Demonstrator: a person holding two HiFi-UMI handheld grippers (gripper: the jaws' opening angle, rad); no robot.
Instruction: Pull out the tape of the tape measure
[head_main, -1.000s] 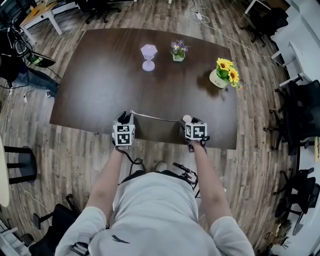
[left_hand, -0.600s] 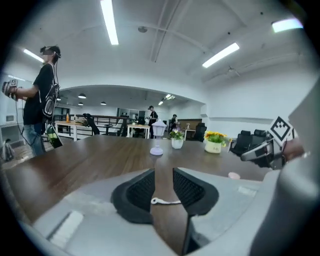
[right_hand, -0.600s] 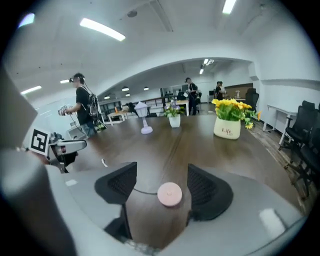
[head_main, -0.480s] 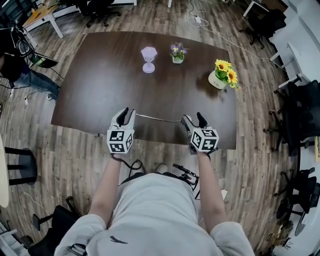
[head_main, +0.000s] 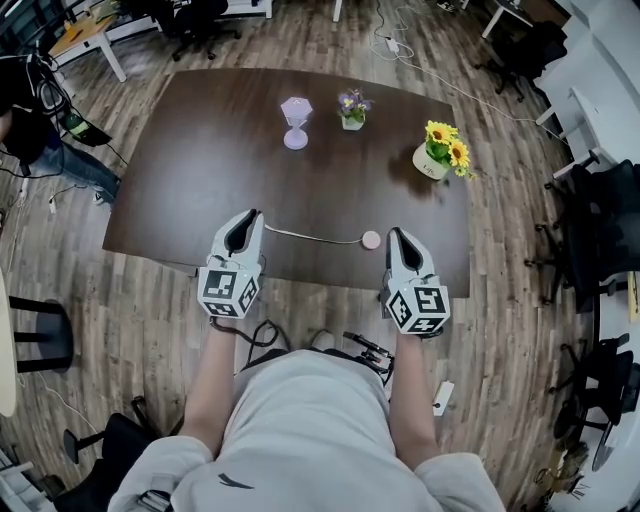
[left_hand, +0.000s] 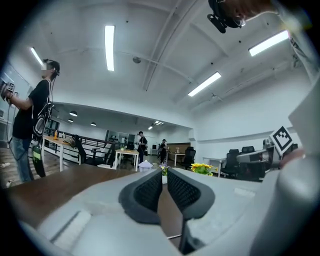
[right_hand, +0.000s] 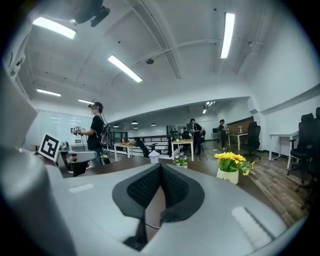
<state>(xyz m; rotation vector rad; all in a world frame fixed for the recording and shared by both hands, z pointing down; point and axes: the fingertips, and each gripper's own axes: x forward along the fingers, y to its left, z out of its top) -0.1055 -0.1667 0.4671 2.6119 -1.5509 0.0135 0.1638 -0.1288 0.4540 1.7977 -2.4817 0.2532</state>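
Grippers (head_main: 243, 228) (head_main: 402, 245) risen off tape measure (head_main: 371, 239), jaws closing, empty

Table (head_main: 180, 180): it stands straight ahead of us.
Far side, middle: we find the stemmed ornament (head_main: 295, 120) just left of the small flower pot (head_main: 351, 110).
Far right: the sunflower pot (head_main: 437, 152), apart from both.
Near edge: the tape measure case (head_main: 371, 239) lies on the table, and we see its tape (head_main: 310, 237) running left from it.

One dark tabletop (head_main: 190, 160), one tape measure (head_main: 371, 239), two flower pots, sunflower pot (head_main: 437, 155) and purple-flower pot (head_main: 351, 108), one lilac goblet-shaped ornament (head_main: 296, 120), two grippers, left gripper (head_main: 246, 216), right gripper (head_main: 398, 234)
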